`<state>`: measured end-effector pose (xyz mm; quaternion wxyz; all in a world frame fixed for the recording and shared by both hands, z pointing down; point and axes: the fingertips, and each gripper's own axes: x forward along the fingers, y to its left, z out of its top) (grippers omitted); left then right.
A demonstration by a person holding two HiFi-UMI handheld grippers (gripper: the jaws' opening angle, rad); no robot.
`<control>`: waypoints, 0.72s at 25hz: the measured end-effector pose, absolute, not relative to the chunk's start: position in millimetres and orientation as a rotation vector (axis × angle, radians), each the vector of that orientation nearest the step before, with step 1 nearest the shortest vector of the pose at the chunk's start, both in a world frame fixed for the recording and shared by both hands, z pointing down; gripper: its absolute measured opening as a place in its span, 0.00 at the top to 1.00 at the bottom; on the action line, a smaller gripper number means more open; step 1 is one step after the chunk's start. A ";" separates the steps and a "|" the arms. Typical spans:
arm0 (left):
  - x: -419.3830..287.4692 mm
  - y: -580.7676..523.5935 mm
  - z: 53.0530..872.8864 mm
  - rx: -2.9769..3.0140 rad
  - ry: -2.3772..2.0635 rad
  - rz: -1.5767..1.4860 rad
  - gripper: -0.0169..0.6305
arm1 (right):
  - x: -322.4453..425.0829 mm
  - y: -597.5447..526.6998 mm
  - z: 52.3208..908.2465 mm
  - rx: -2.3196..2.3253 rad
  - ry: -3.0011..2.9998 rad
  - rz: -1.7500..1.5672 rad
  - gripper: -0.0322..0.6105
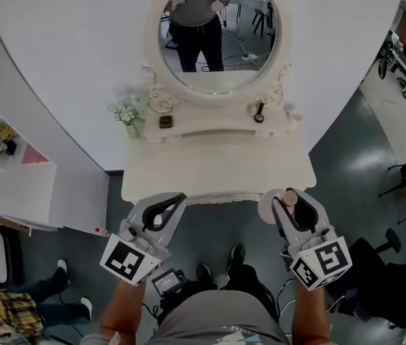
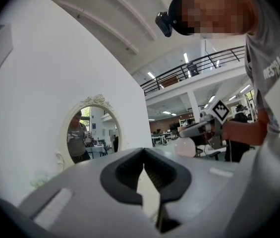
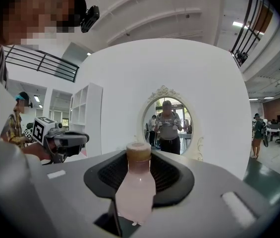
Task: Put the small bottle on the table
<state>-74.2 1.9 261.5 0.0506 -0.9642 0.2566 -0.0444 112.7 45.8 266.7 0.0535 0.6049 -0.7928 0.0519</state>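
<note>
Gripped the small bottle [image 3: 135, 187] by its pale body between the jaws of the right gripper [image 1: 289, 203], in the air just short of the front edge of the tabletop [image 1: 217, 175], by its right corner. Held the left gripper [image 1: 177, 201] empty, jaws closed together, before the left corner.

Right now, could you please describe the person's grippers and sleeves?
The left gripper and right gripper are light grey shells with dark ribbed pads, each carrying a cube of black-and-white square markers. The person wears a grey short-sleeved shirt.
</note>
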 end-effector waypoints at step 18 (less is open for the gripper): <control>-20.2 -100.2 275.8 -2.901 0.940 -0.196 0.98 | 166.3 -68.4 291.5 1.695 -2.484 0.212 0.72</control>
